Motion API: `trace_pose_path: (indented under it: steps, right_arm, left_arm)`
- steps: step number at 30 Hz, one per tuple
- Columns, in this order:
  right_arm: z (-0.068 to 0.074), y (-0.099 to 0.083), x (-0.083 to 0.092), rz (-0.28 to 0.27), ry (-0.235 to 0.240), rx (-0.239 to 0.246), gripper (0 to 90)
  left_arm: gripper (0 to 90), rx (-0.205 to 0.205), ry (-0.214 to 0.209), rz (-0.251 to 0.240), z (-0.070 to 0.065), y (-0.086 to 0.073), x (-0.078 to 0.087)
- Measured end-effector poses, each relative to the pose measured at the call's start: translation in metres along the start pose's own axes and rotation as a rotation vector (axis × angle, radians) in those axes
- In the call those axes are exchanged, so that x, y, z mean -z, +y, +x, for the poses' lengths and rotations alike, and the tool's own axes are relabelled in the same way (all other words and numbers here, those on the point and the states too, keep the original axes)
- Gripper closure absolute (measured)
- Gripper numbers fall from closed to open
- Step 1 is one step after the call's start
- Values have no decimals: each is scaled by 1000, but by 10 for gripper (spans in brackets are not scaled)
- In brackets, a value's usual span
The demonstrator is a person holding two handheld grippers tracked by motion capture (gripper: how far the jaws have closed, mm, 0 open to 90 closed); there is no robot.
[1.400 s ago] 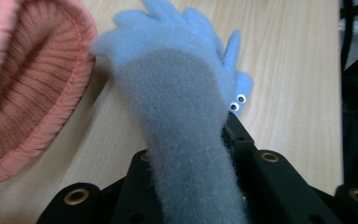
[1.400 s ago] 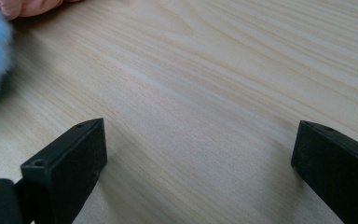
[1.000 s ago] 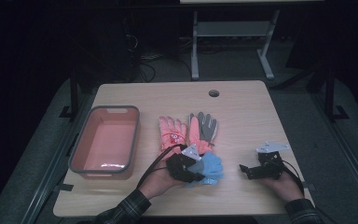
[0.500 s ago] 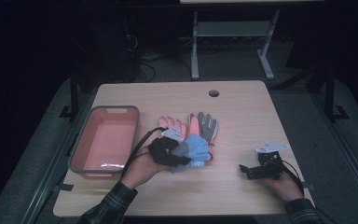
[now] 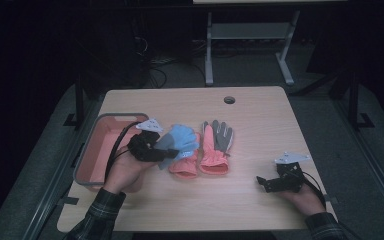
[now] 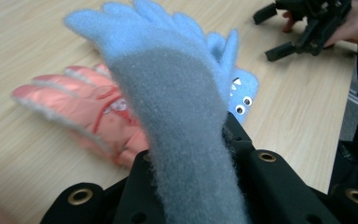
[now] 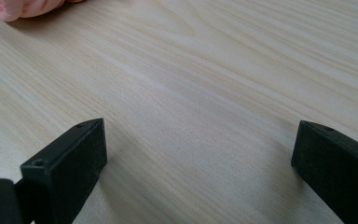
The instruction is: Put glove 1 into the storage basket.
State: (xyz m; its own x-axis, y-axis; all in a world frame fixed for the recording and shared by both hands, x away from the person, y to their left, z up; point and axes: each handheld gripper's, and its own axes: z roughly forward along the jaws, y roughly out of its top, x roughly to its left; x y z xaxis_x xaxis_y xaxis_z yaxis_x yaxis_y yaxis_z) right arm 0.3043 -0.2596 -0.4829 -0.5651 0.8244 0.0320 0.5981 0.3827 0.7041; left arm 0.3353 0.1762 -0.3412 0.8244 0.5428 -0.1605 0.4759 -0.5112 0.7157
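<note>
The left gripper (image 5: pixel 162 152) is clamped on a blue fleece glove (image 5: pixel 180 142), its jaws drawn in around the grey cuff end, so the glove hangs clear of the table (image 5: pixel 260 115). In the left gripper view the glove (image 6: pixel 177 107) rises straight up from between the black jaws, fingers spread toward twelve o'clock, and a second blue piece with small googly eyes (image 6: pixel 241 100) peeks out behind it at about three o'clock. In the high view the held glove sits at about nine o'clock of the table's middle, just beside the pink bin (image 5: pixel 97 150), which lies further out toward nine o'clock at the table's edge.

Directly under and to the three o'clock side of the blue glove lie two salmon-pink gloves: one pink glove (image 5: pixel 184 165) partly covered by the blue one, and a pink-and-grey glove (image 5: pixel 217 145) touching it, fingers pointing to twelve o'clock.

The right gripper (image 5: pixel 267 184) rests low at about four o'clock of the table, well apart from the gloves, jaws spread wide with nothing between them; the right gripper view shows bare wood between the jaws. A round cable hole (image 5: pixel 229 100) sits at twelve o'clock near the far edge.
</note>
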Motion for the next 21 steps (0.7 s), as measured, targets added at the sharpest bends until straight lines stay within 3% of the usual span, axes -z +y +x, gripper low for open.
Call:
trace_pose_path:
  steps: [12, 21]
  right_arm:
    - [0, 0, 0, 0, 1, 1, 26]
    - [0, 0, 0, 0, 1, -1, 26]
  left_arm:
    - [751, 88, 101, -26, 33, -18, 28]
    - [750, 167, 218, -26, 63, -37, 47]
